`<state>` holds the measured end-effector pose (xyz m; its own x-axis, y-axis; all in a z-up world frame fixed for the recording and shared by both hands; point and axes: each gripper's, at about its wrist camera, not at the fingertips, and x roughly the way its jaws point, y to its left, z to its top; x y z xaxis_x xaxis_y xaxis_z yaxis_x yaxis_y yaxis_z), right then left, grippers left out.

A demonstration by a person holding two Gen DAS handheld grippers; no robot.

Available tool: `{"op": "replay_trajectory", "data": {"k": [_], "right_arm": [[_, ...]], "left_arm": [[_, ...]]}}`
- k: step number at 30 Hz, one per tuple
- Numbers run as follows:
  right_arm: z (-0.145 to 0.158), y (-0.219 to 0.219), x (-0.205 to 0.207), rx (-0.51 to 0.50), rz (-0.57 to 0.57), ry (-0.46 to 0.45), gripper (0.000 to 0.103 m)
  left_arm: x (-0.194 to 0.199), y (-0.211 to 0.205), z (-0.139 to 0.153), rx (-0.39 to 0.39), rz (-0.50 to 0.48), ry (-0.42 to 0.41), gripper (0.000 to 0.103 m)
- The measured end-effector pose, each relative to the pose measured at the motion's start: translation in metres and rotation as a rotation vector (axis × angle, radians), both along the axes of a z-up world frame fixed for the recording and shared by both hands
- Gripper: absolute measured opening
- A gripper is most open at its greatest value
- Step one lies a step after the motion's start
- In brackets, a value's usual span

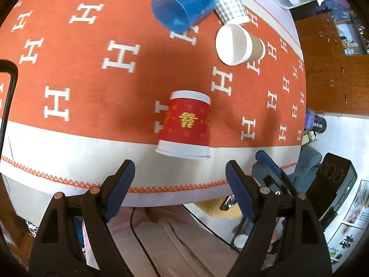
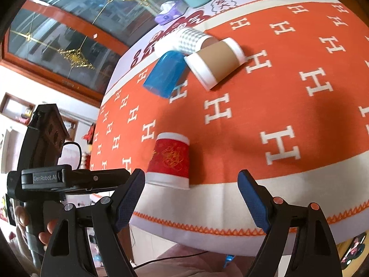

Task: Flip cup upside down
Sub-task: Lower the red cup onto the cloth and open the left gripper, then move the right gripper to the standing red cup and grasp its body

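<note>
1. The red cup stands mouth-down near the front edge of the worktop, its wide white rim on the pale border of the cloth and its narrower base uppermost. Judged from that, it already looks flipped.

2. The left tongs hang just off the near edge, spread wide and holding nothing. The red cup sits straight ahead between their lines of reach, apart from both pads.

3. The right tongs are likewise spread and empty, back from the edge. In the right view the red cup lies ahead and to the left, close to the left pad but not touching it as far as I can tell.

4. Three more cups lie on their sides at the far end, bunched together, which suggests they wait their turn:
   - the blue cup, translucent plastic with a smooth wall, its mouth facing the near left;
   - the brown cup, paper with a kraft sleeve and white rim, its white inside showing;
   - the check cup, paper with a grey-and-white pattern, wedged between the other two.

5. The red cup is a tapered paper cone with white bands at rim and base and a gold emblem on glossy red. It should be light and easily crushed, so a soft squeeze would suit it.

6. The cloth is woven orange with white H shapes, a cream border and zigzag stitching. It drapes over the edge, so a cup could snag or slide on it.
</note>
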<state>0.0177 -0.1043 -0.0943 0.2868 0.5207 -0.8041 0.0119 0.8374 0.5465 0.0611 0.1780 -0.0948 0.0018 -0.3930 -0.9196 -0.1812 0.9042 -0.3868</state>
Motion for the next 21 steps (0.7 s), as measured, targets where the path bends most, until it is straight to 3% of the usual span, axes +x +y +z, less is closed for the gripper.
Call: {"op": "replay_trajectory", "data": {"k": [10, 14, 21], "right_arm": [[-0.002, 0.021, 0.026, 0.102, 0.072, 0.089, 0.084], [-0.013, 0.034, 0.048, 0.120, 0.107, 0.171, 0.084], [-0.047, 0.050, 0.086, 0.093, 0.106, 0.327, 0.084]], "left_arm": [[-0.010, 0.025, 0.004, 0.080, 0.029, -0.109, 0.079], [-0.007, 0.033, -0.002, 0.092, 0.038, -0.133, 0.075], [0.002, 0.032, -0.022, 0.166, -0.030, -0.156, 0.065]]}}
